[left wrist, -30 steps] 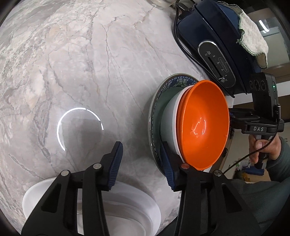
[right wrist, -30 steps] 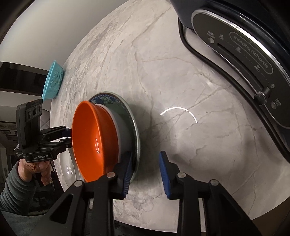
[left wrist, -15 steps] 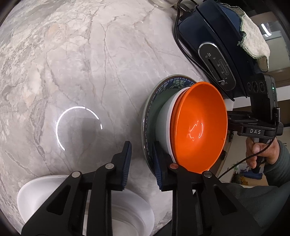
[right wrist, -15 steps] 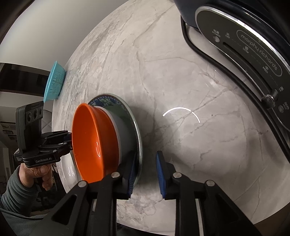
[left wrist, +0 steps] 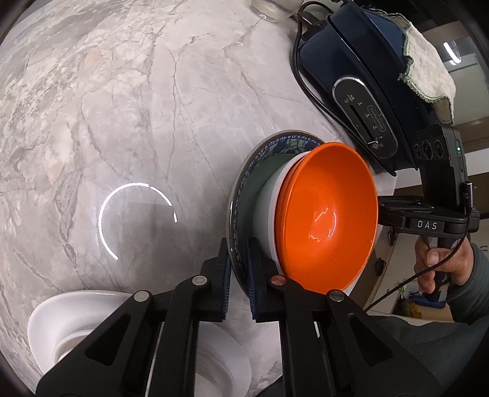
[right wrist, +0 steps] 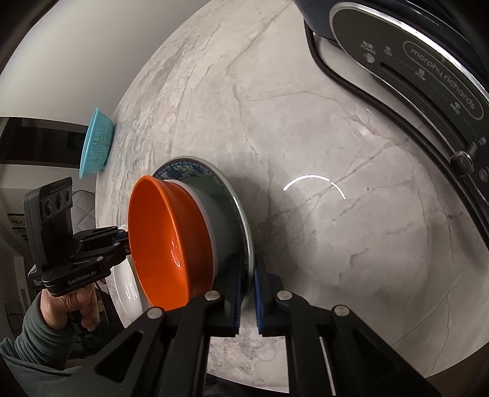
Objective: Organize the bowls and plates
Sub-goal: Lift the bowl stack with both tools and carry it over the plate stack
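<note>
A blue-patterned plate carries a white bowl with an orange bowl nested in it. My left gripper is shut on the plate's near rim. In the right wrist view my right gripper is shut on the opposite rim of the same plate, beside the white bowl and orange bowl. Both grippers hold the stack between them. A stack of white dishes sits at the lower left under my left gripper.
The marble countertop spreads out behind. A dark blue appliance with a cord and a cloth on top stands at the right. A turquoise basket sits at the far counter edge. A glass stands at the back.
Both grippers have closed from open onto opposite rims of the patterned plate. The plate and bowls sit nearer to both cameras.
</note>
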`<action>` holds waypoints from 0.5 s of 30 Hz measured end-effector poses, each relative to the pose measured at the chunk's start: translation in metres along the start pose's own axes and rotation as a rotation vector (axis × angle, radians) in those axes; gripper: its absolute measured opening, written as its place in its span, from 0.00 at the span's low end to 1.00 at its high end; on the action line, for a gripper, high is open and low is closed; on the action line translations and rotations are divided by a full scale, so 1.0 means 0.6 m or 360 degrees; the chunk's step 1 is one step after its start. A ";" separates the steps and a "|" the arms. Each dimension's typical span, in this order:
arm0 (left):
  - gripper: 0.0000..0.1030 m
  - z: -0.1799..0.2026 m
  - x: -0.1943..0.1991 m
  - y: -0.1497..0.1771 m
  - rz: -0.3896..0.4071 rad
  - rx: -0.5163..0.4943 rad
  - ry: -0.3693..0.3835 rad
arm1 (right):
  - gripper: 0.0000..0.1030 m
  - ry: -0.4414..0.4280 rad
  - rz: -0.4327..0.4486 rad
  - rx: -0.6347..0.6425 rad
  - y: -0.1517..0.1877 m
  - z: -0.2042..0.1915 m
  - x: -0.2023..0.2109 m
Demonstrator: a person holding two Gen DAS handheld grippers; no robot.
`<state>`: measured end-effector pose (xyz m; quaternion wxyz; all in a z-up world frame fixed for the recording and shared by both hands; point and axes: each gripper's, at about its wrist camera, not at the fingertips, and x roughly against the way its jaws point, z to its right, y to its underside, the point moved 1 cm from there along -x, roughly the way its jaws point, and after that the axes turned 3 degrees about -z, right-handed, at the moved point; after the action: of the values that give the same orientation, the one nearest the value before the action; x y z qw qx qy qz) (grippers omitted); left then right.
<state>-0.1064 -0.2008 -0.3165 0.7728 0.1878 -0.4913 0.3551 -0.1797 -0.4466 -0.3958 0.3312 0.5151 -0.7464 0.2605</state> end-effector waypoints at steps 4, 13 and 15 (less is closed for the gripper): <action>0.08 -0.005 0.004 0.000 -0.0001 0.0036 0.0011 | 0.09 -0.0008 0.0000 -0.0012 -0.002 -0.001 0.002; 0.07 -0.011 0.051 0.007 0.0060 0.0082 0.0031 | 0.09 -0.0017 0.0010 0.0013 -0.013 -0.022 0.014; 0.07 -0.012 0.068 0.013 0.0083 0.0094 0.0027 | 0.10 -0.0025 0.0011 0.0020 -0.016 -0.030 0.019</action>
<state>-0.0966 -0.1760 -0.2836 0.7614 0.1947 -0.4788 0.3912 -0.1696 -0.4434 -0.3751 0.3212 0.5168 -0.7490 0.2623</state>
